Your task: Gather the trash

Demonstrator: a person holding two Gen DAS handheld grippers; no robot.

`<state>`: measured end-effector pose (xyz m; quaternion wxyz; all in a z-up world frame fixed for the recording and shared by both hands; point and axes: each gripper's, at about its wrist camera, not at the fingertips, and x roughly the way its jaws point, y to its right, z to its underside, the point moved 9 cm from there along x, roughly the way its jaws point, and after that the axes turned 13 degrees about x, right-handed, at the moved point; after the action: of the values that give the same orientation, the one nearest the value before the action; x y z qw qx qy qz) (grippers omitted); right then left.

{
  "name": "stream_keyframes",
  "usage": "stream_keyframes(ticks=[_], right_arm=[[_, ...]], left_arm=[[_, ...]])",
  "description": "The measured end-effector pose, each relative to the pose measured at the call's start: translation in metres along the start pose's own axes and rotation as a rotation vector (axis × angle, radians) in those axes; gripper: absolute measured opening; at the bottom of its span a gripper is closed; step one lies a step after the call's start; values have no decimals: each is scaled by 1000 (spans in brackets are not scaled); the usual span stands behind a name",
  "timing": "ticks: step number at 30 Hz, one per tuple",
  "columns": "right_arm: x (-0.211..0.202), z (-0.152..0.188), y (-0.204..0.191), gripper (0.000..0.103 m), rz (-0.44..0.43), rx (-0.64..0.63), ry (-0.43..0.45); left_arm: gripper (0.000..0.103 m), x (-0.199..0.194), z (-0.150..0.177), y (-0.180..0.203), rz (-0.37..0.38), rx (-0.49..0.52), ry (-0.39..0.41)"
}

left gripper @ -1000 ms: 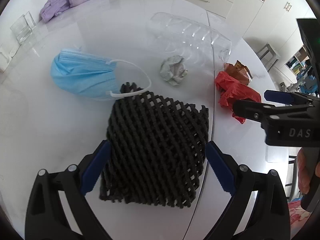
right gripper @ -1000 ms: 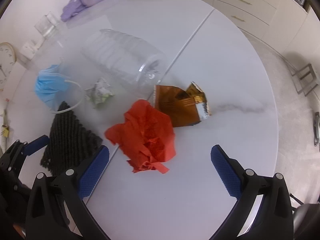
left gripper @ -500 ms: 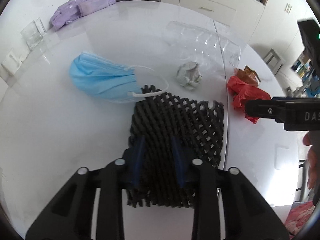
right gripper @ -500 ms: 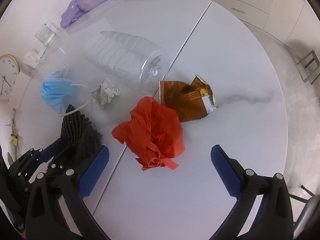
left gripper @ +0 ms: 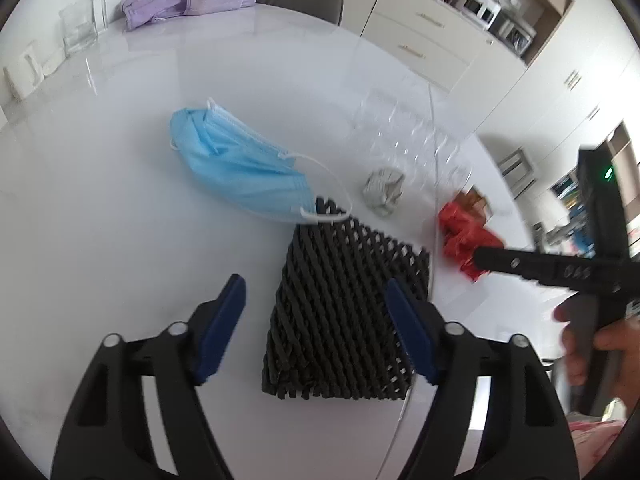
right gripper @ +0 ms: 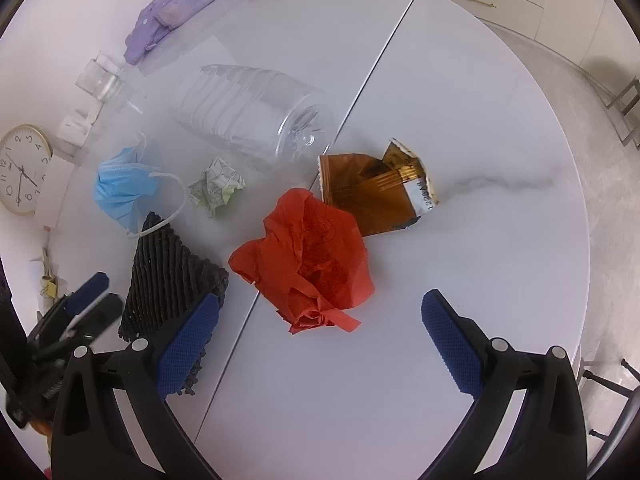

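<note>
Progress: nothing looks collected yet; every piece of trash lies loose on the white counter (right gripper: 460,92), and no bin or bag shows in either view.
Black foam net (left gripper: 348,312): flat on the counter, between and just beyond the left gripper's blue pads, not pinched; one corner lies under the ear loop of the blue face mask (left gripper: 240,168).
Left gripper (left gripper: 316,328): jaws opening, well apart, holding nothing; the net sits in the gap but the pads do not press it.
Right gripper (right gripper: 316,340): jaws wide apart and empty, hovering over the crumpled red plastic bag (right gripper: 308,256), which lies just ahead of the pads.
Other trash left: crumpled paper ball (right gripper: 218,186) near the mask; brown snack wrapper (right gripper: 376,192) touching the red bag's far edge; clear plastic bottle (right gripper: 252,116) on its side beyond them.
Not trash, probably: purple backpack (right gripper: 180,4) and glass jar (right gripper: 100,80) at the counter's far edge.
Hard to make out: the bottle is nearly invisible in the left wrist view; the left gripper is blurred in the right wrist view; the right gripper hides part of the red bag from the left camera.
Cut off: where the trash is meant to go.
</note>
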<state>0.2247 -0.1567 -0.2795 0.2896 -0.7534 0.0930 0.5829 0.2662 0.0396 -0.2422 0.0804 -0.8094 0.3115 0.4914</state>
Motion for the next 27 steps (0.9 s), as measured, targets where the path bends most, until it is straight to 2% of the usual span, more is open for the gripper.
stream_keyframes(ticks=[3, 7, 9, 13, 15, 17, 18, 20, 22, 27], right_arm=[[1, -1, 1, 101, -2, 5, 0], [1, 0, 3, 101, -3, 7, -4], [0, 1, 4, 101, -9, 8, -5], [2, 0, 4, 101, -12, 10, -4], [2, 0, 4, 101, -8, 3, -2], [1, -1, 4, 101, 0, -9, 5], [0, -1, 3, 101, 9, -17, 8], [1, -1, 3, 101, 19, -24, 9], [1, -1, 1, 101, 17, -26, 3], [5, 1, -11, 101, 33, -87, 14]], left_arm=[[75, 9, -2, -12, -21, 2, -21], [74, 30, 4, -18, 20, -20, -79], [72, 36, 6, -16, 10, -18, -93], [60, 41, 8, -5, -42, 1, -90], [51, 43, 9, 2, -79, 10, -95], [35, 45, 9, 11, -92, 16, -98], [34, 44, 8, 13, -108, 13, -96], [21, 42, 6, 20, -163, 28, -87], [13, 37, 6, 24, -182, 22, -75], [12, 17, 7, 31, -158, -42, -44]])
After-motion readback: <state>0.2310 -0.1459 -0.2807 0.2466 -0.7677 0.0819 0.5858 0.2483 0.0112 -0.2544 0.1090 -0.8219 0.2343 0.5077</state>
